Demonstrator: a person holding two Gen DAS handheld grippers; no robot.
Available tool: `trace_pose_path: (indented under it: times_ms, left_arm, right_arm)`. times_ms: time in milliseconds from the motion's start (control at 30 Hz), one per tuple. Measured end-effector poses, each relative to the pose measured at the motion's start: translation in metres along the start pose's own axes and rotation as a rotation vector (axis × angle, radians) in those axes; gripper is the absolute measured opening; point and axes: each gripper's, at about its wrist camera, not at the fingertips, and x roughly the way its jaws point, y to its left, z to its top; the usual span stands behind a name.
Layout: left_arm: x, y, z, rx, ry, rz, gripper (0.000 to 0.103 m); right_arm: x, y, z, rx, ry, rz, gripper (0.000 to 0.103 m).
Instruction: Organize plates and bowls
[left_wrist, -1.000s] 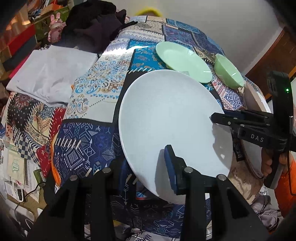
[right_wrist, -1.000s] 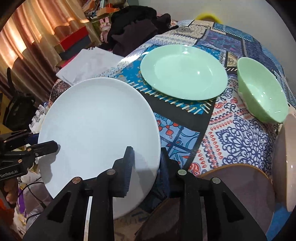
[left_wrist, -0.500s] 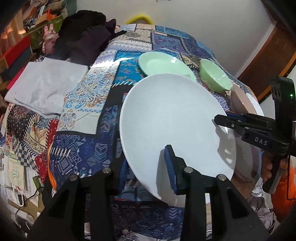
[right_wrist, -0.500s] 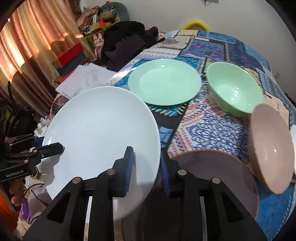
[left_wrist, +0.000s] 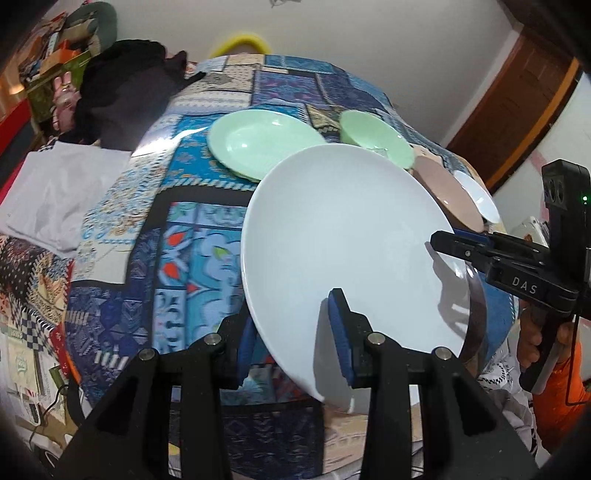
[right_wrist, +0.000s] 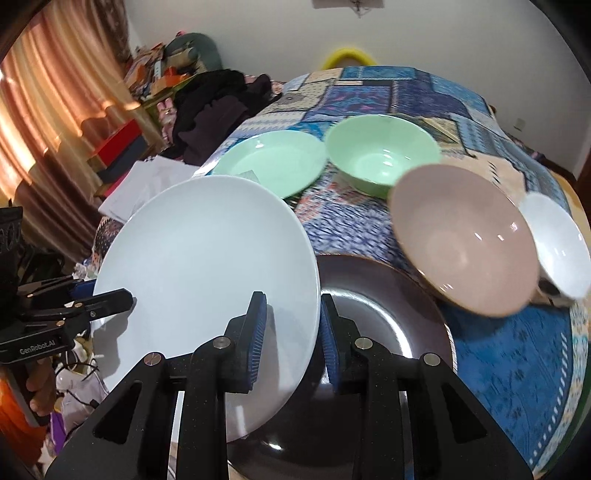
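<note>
Nearest: left gripper (left_wrist: 295, 350) clamped across the near rim of the white plate (left_wrist: 343, 236), blue pads on either face; right gripper (right_wrist: 291, 332) pinched on the opposite rim (right_wrist: 207, 258), so plate held in the air between both tools, tilted, above the front edge of the patterned cloth (left_wrist: 192, 258). Directly beneath and to the right: dark plate (right_wrist: 388, 314) lying flat on the cloth. Beyond that: pink bowl (right_wrist: 461, 240) with a white bowl (right_wrist: 557, 240) just beside it; farther back, green plate (right_wrist: 269, 166) and green bowl (right_wrist: 380, 155) side by side.

Risks, judged from this pose: slick glazed rim held only by narrow pads, so any uneven pull between the two hands likely to twist the plate free; lowering at this tilt likely to land edge-first on the dark plate and chip or skid; drifting right while descending could clip the pink bowl's rim.
</note>
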Motion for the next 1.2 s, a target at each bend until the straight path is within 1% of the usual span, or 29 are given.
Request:
trace_pose_path:
  times_ms: [300,467,600,900,1033,1200]
  left_arm:
    - [0.026,-0.036,-0.003,0.043,0.061,-0.034,0.037]
    - [0.044,-0.053,-0.008,0.063,0.106,-0.053,0.037]
    - [0.054,-0.064,-0.007,0.082,0.121,-0.055,0.037]
    - [0.067,-0.073,-0.002,0.097,0.141,-0.042,0.038]
    - [0.073,-0.073,0.002,0.089,0.146,-0.051,0.038]
    - [0.080,-0.073,0.007,0.082,0.160,-0.064,0.038]
  right_arm:
    - [-0.015,-0.034,-0.030,0.102,0.004,-0.011,0.026]
    - [-0.017,-0.051,-0.041,0.149,0.013,-0.015,0.026]
    - [-0.016,-0.060,-0.047,0.180,0.016,-0.012,0.026]
    - [-0.017,-0.072,-0.055,0.224,0.013,0.004,0.026]
    - [-0.018,-0.072,-0.054,0.216,0.007,-0.009,0.026]
    - [-0.022,-0.076,-0.057,0.230,0.001,0.002,0.026]
